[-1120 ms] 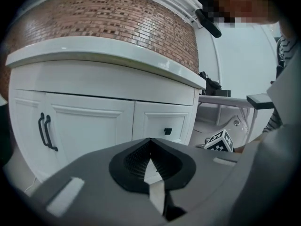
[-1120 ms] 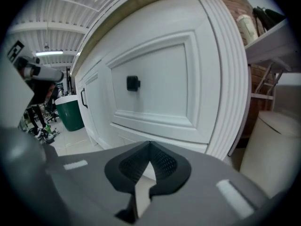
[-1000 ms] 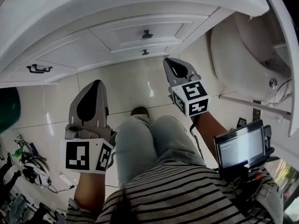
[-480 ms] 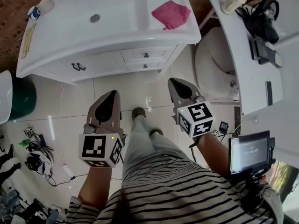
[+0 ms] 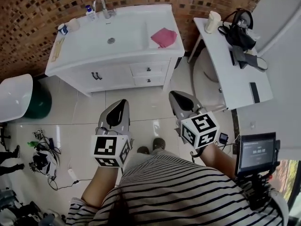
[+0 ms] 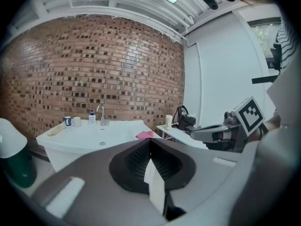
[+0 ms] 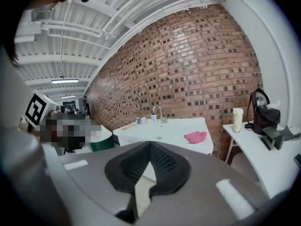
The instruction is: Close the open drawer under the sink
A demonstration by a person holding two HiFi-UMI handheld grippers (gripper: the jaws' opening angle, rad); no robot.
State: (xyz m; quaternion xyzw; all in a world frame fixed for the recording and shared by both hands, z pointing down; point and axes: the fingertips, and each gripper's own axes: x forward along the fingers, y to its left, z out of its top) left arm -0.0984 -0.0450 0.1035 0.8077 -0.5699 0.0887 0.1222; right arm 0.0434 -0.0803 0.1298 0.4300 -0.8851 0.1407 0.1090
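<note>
The drawers (image 5: 147,70) under the sink (image 5: 123,36) are sitting flush with the cabinet front (image 5: 110,74), so closing looks done. The left tool (image 5: 122,103) and right tool (image 5: 174,95) are hanging well apart from them, jaws pressed together, gripping nothing.

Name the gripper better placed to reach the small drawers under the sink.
Right, marginally. The right gripper sits slightly further forward toward the drawers than the left gripper; both are shut, empty and well back from the vanity. Both drawers look flush from here.
</note>
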